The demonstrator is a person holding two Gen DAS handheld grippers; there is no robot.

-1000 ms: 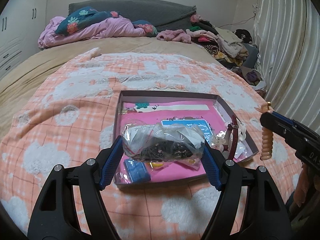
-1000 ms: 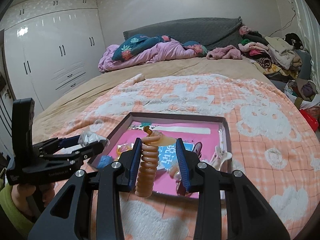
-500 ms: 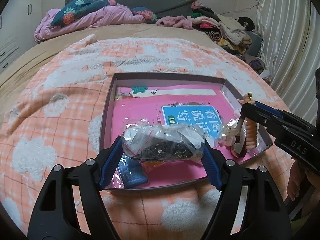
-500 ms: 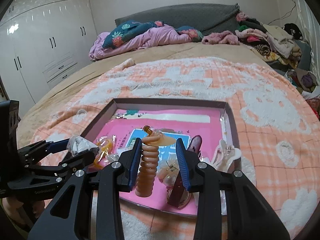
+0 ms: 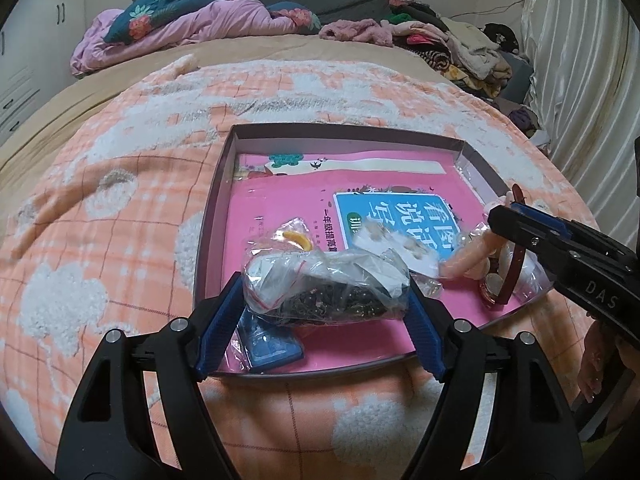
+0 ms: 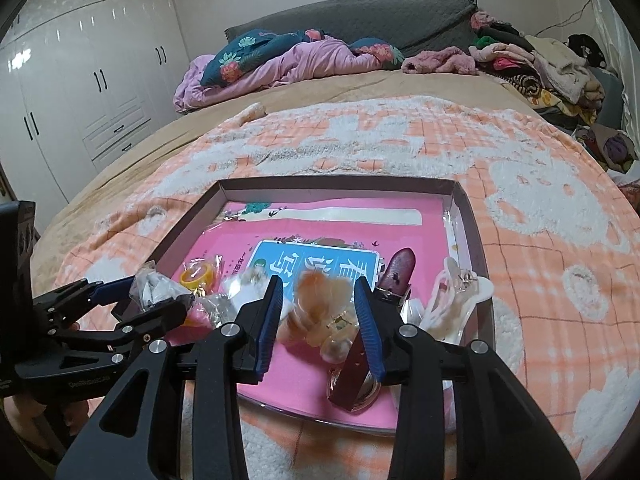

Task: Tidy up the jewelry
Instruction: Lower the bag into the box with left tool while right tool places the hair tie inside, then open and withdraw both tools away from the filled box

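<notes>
Bed (image 6: 168, 148): tan sheet, with an orange-and-white checked blanket (image 5: 112, 208) spread across it.

Tray (image 5: 216, 200): shallow, dark-rimmed, lying flat on the blanket; a pink book (image 5: 288, 208) lines its floor.

Left gripper (image 5: 324, 308): over the tray's near edge, jaws about half open and pressed on either end of a clear plastic bag (image 5: 320, 280) of dark jewelry. The bag's long axis runs crosswise, from one blue pad to the other.

Right gripper (image 6: 320, 312): over the tray's near right part, jaws fairly narrow and opening. A peach coil hair tie (image 6: 316, 300), blurred, sits between them; I cannot tell its long axis or whether the pads touch it.

Watch (image 6: 396, 276): maroon strap, long axis pointing away up the tray, just right of the hair tie.

Hair claw (image 6: 452, 300): white, by the right wall.

Blue pouch (image 5: 268, 344): near corner, under the bag.
</notes>
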